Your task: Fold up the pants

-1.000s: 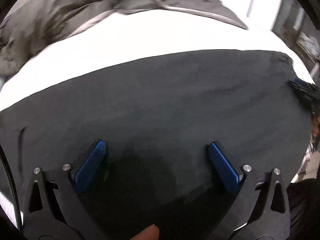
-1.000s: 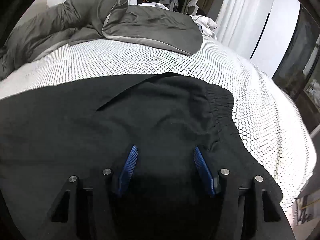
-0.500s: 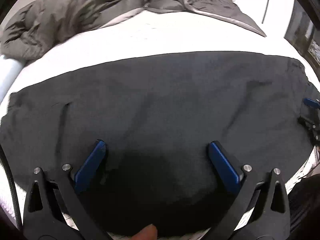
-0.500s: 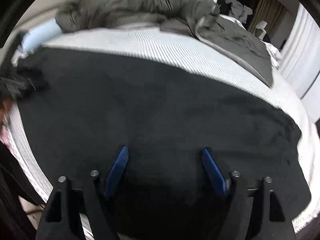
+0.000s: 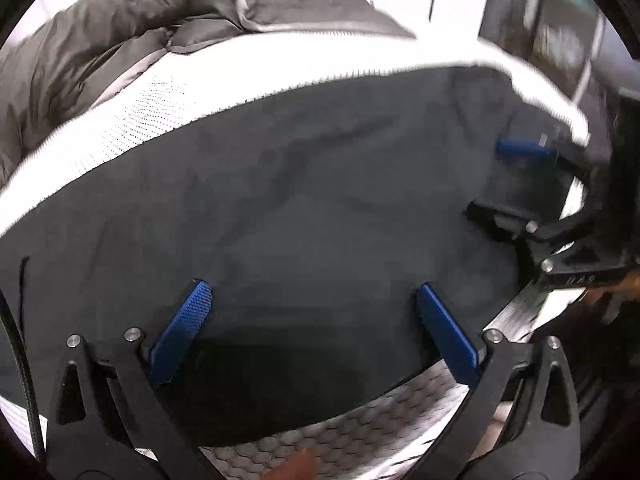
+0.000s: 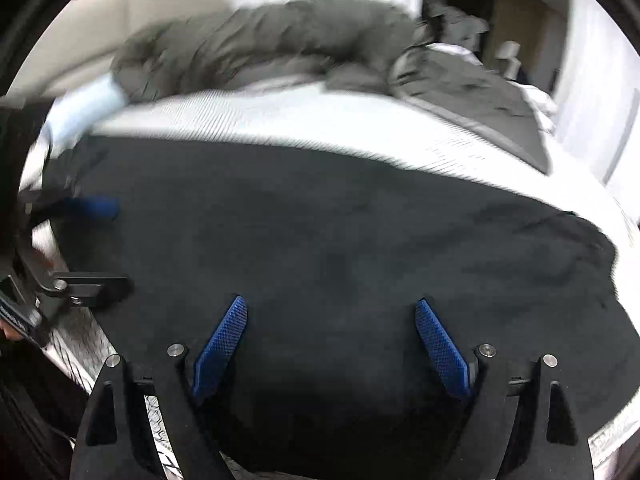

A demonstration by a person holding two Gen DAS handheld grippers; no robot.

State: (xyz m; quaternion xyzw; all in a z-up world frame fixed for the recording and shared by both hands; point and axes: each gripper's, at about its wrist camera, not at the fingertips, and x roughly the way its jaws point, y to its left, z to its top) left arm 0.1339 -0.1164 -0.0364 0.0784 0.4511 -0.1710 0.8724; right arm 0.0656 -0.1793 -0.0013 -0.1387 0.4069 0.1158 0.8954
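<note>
Your two tongs have swung in toward each other since a moment ago, each now showing at the edge of the other's view. Left tongs (image 5: 314,328) spread wide apart over the pants (image 5: 300,208), gripping nothing. Right tongs (image 6: 330,340) equally wide, empty, above the pants. One pair of black pants, flat on the bed (image 5: 168,92); one grey duvet (image 6: 280,40) beyond the pants.
</note>
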